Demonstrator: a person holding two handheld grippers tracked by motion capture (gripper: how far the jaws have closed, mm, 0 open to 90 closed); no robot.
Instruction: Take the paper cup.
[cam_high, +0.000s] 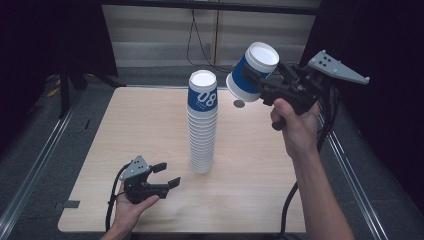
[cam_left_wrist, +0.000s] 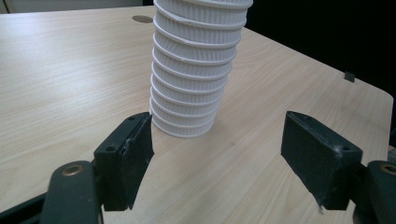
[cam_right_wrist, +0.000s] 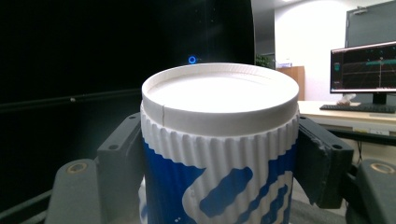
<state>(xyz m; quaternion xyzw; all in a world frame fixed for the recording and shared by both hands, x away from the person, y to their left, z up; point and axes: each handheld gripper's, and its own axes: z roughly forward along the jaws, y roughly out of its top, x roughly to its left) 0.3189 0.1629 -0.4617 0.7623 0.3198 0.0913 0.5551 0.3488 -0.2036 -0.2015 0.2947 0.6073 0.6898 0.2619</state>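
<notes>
Up right of the table, the loose cup (cam_high: 252, 72) is sitting tilted in the air, its axis slanting away from the upright cup stack (cam_high: 203, 125) just to its left. Gripping it across the ribbed wall is the right gripper (cam_high: 260, 82). Nearer the person, the left gripper (cam_high: 167, 175) is resting empty, jaws parted.

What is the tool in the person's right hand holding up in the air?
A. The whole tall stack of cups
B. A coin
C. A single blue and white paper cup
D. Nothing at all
C: the right tool has its jaws pressed on both sides of a single blue and white paper cup, lifted clear of the tall cup stack that stands on the table.
</notes>
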